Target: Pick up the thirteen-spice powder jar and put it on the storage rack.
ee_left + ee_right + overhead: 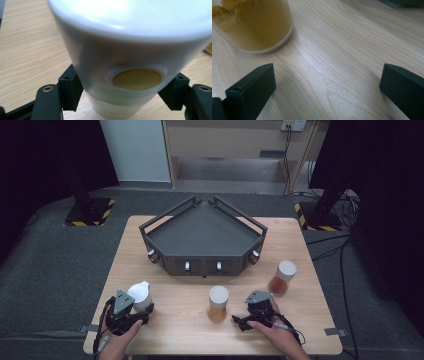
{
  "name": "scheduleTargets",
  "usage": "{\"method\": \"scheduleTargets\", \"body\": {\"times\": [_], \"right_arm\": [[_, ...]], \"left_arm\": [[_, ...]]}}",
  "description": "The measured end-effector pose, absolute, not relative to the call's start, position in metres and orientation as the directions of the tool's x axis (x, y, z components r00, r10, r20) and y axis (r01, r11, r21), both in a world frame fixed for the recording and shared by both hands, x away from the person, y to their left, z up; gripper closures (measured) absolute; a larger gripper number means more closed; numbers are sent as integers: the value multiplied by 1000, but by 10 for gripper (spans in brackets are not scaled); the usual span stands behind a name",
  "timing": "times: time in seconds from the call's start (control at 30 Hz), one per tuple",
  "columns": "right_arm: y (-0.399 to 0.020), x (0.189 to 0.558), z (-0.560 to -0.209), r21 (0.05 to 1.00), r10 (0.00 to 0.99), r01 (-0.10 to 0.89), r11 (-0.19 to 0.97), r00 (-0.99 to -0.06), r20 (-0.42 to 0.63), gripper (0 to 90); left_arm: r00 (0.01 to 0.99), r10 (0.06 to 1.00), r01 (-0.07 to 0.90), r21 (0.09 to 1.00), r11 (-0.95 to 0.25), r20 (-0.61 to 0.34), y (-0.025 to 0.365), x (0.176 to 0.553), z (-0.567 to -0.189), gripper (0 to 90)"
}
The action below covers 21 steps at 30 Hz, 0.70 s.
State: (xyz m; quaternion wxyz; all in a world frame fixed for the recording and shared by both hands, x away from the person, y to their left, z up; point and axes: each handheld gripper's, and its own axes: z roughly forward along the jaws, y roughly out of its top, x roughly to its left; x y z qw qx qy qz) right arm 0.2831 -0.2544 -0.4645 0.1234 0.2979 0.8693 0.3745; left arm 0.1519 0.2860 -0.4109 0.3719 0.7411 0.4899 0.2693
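A white jar with a white lid (140, 295) stands at the front left of the wooden table (175, 320). My left gripper (145, 309) is shut on the white jar (130, 57); its black pads (71, 88) press on both sides of the jar near its base. A round yellow sticker (137, 79) faces the camera. My right gripper (239, 321) rests on the table at the front right, jaws wide open with bare wood between them (327, 82). A jar of yellow powder (218, 303) stands just left of it, appearing at the top left (254, 25) of the right gripper view.
A dark grey angular tray with rails and knobs (150, 232) fills the back middle of the table. A jar of orange-red powder with a white lid (283, 277) stands at the right. Black stands and cables lie on the grey floor behind.
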Motion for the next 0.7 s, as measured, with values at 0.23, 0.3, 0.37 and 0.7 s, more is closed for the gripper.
{"method": "scheduleTargets", "body": {"times": [0.23, 0.3, 0.37, 0.7], "right_arm": [[-254, 283, -465, 725, 610, 426, 542, -792, 9, 6], [-254, 283, -465, 725, 610, 426, 542, -792, 9, 6], [-254, 283, -464, 724, 610, 426, 542, -792, 9, 6], [-255, 283, -464, 725, 610, 426, 542, -792, 9, 6]], "left_arm": [[389, 920, 523, 810, -266, 51, 282, 161, -407, 292], [393, 918, 525, 806, -275, 57, 281, 164, -406, 292], [396, 917, 525, 807, -271, 50, 282, 166, -407, 292], [406, 913, 535, 797, -280, 48, 279, 179, -406, 292]]}}
